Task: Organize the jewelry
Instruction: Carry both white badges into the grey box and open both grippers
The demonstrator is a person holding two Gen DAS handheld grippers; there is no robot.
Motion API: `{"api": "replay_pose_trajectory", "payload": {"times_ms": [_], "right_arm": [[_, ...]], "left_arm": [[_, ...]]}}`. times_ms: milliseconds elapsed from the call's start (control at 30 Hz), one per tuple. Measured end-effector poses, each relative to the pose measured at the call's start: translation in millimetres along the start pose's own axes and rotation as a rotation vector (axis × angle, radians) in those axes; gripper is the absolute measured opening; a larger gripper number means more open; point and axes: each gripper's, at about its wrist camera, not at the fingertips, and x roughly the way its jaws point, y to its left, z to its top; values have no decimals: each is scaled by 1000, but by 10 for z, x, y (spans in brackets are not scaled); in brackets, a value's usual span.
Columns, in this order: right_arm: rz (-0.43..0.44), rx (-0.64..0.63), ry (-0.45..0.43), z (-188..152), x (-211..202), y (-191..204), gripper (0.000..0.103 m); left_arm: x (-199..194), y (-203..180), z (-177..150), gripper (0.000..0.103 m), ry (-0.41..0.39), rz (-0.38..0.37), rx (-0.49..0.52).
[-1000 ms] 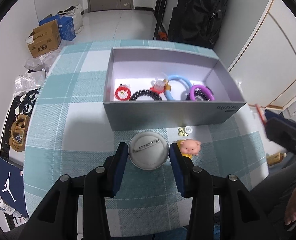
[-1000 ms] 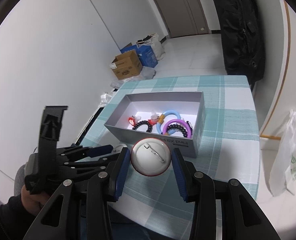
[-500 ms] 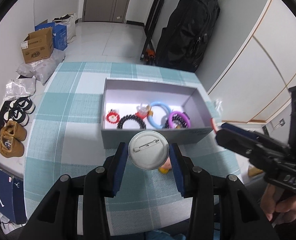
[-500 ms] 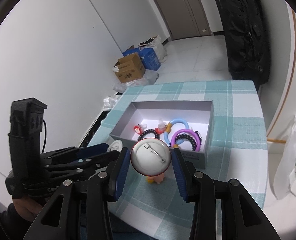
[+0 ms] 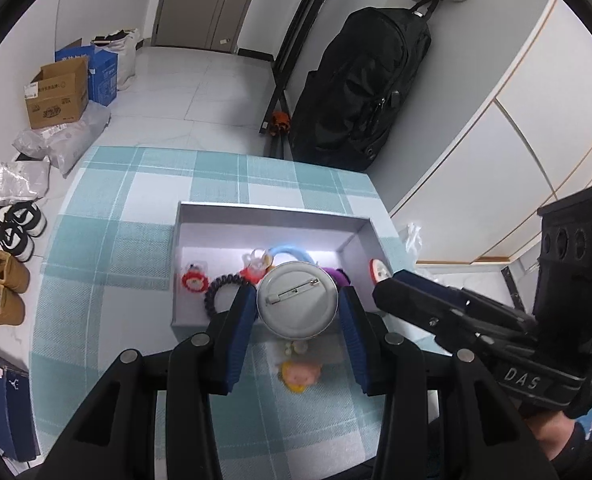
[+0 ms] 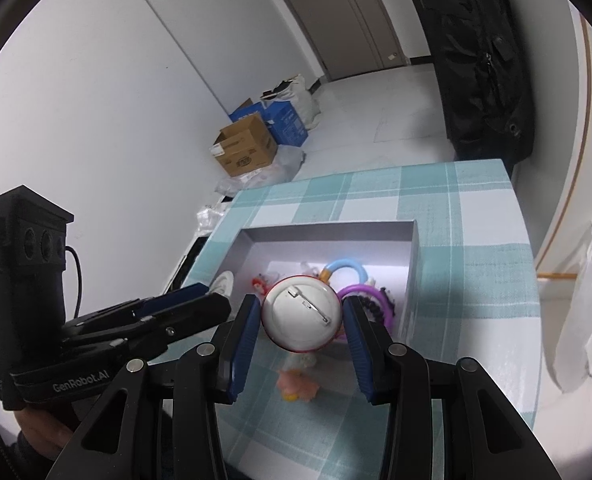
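Badges are being held in both tongs, each with its pin back facing the camera. The left tongs (image 5: 298,308) are gripping a grey badge (image 5: 297,299) between blue pads, above the near wall of the box (image 5: 256,216). The right tongs (image 6: 302,314) are clamping a white, red-rimmed badge (image 6: 301,313), likewise above the near edge of the box (image 6: 328,230); this badge is showing edge-on in the left view as a red sliver (image 5: 377,270) at the tips of the right tongs.

Box: an open grey tray sitting on the checked teal surface (image 5: 108,240). Inside it are lying a red charm (image 5: 194,280), a black beaded bracelet (image 5: 222,292), a blue ring (image 6: 344,266) and a purple ring (image 6: 366,300), the two rings touching.

A pink pig figure (image 5: 298,376) is lying on the surface just outside the near wall of the box, under the left tongs, with some small pale pieces (image 5: 298,346) between it and the wall; these are too blurred to identify, possibly earrings.

Background: a black bag (image 5: 360,88) is leaning against the wall, and cardboard boxes (image 5: 58,94) and shoes (image 5: 2,290) are sitting on the floor.
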Motion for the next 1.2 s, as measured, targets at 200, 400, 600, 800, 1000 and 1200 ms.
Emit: {"api": "replay_pose_trajectory", "payload": {"times_ms": [200, 400, 600, 800, 1000, 1200], "right_arm": [[-7, 15, -10, 81, 50, -57, 41], [0, 28, -3, 143, 112, -78, 42], [7, 36, 5, 181, 167, -91, 42], [-2, 52, 11, 197, 196, -122, 42], [-15, 68, 19, 189, 219, -162, 42], [-31, 72, 19, 179, 229, -190, 42]], "left_arm": [[68, 61, 101, 37, -2, -5, -41], [164, 177, 181, 37, 4, -4, -92], [242, 167, 224, 37, 17, -17, -106], [314, 142, 231, 37, 38, -22, -106], [364, 133, 245, 37, 55, -27, -112], [424, 126, 256, 37, 70, -29, -117]]}}
